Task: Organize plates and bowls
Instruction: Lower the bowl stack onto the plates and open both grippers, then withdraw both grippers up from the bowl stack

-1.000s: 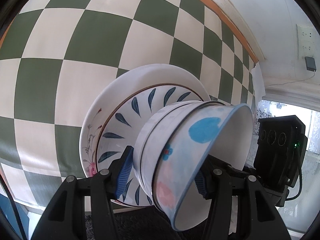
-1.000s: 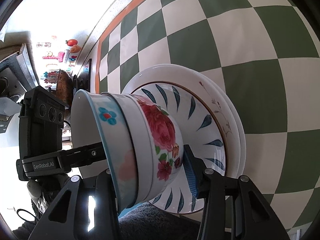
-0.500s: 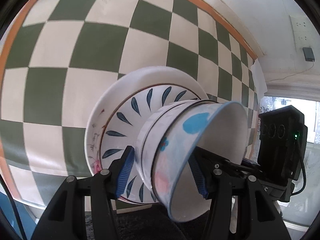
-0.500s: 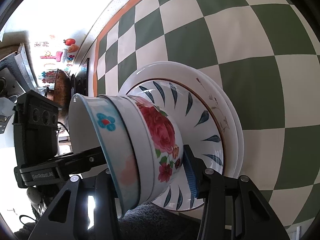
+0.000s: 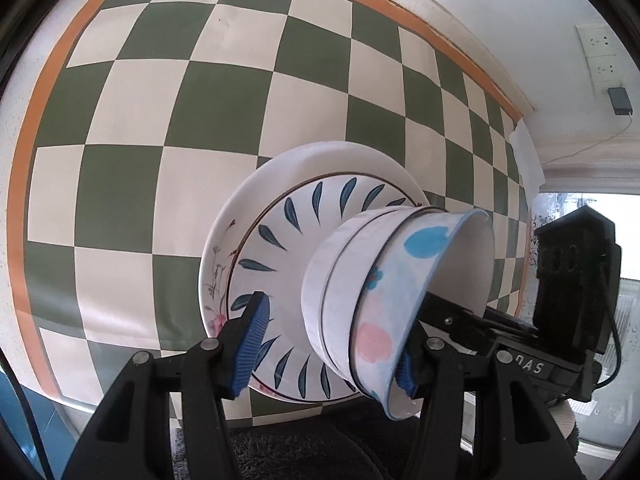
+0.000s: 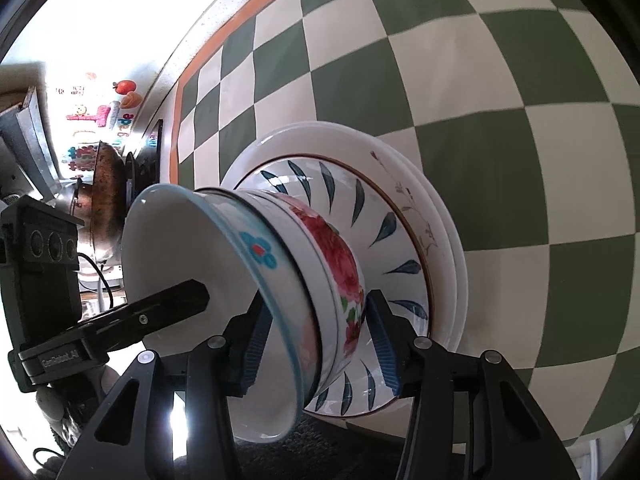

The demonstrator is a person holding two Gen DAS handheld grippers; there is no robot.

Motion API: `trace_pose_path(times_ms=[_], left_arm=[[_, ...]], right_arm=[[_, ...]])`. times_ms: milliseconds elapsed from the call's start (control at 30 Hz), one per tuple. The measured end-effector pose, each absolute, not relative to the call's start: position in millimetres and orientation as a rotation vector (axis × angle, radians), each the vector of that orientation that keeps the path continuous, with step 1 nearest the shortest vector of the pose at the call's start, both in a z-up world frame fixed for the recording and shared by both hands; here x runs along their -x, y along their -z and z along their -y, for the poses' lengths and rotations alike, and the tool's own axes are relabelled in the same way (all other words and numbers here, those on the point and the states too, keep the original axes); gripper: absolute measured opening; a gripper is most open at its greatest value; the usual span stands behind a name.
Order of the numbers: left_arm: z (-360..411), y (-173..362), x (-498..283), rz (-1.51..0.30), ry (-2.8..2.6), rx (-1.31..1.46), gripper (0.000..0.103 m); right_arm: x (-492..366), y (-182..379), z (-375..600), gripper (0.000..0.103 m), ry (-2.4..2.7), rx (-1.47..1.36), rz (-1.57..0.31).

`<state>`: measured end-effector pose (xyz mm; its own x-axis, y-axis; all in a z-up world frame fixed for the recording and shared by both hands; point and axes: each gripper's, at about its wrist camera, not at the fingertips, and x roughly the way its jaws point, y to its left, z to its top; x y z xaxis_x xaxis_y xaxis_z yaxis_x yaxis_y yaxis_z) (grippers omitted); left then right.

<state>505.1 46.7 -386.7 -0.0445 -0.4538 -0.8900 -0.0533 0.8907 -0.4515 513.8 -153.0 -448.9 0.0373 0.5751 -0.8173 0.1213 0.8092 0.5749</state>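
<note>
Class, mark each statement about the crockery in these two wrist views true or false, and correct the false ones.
1. The bowls are nested and sit on stacked plates. True.
2. The tablecloth is checked red and white. False: the tablecloth is green and white.
3. The top plate bears blue leaf marks. True.
4. The rose-patterned bowl is uppermost. False: the rose bowl is lowest; the blue-rimmed bowl is uppermost.
</note>
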Motion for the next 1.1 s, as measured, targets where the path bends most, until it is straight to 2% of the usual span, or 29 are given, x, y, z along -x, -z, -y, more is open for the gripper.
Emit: trace_pose_path(times_ms=[300, 533, 600, 667, 700, 733, 833, 1100], left_arm=[[-47.1, 355.1, -493.2, -1.495, 0.285, 0.279, 0.052], [-47.0, 312.4, -473.5, -1.353, 0.219, 0.12, 0.054], [-47.3, 303.6, -468.2, -1.323, 0.205, 0.092, 0.054], [-46.8, 291.9, -461.4, -1.275, 0.187, 0.056, 0.055], [-45.5, 288.2, -459.7, -1.256, 0.179, 0.041, 0.057], [-45.1, 282.9, -456.5, -1.231, 0.166, 0.022, 0.064], [-46.2, 266.4, -445.8, -1.159, 0.146, 0.004, 0.096], [-43.3, 227.8, -408.1, -1.022, 0.082, 0.023, 0.1]], right_arm=[[-505.6, 415.1, 158.9, 0.051, -0.301, -0.484, -1.433], [-481.0, 360.3, 157.6, 0.052, -0.209, -0.357, -1.313], [-471.4, 344.6, 155.4, 0.058, -0.177, -0.315, -1.288], [-460.9, 328.3, 152.1, 0.068, -0.165, -0.286, -1.262], [-456.1, 321.3, 151.0, 0.079, -0.153, -0.265, -1.251], [-449.9, 312.4, 149.8, 0.085, -0.133, -0.234, -1.233], [-435.0, 289.9, 147.3, 0.092, -0.074, -0.156, -1.166], [-393.8, 238.4, 153.7, 0.099, 0.002, -0.093, -0.992]])
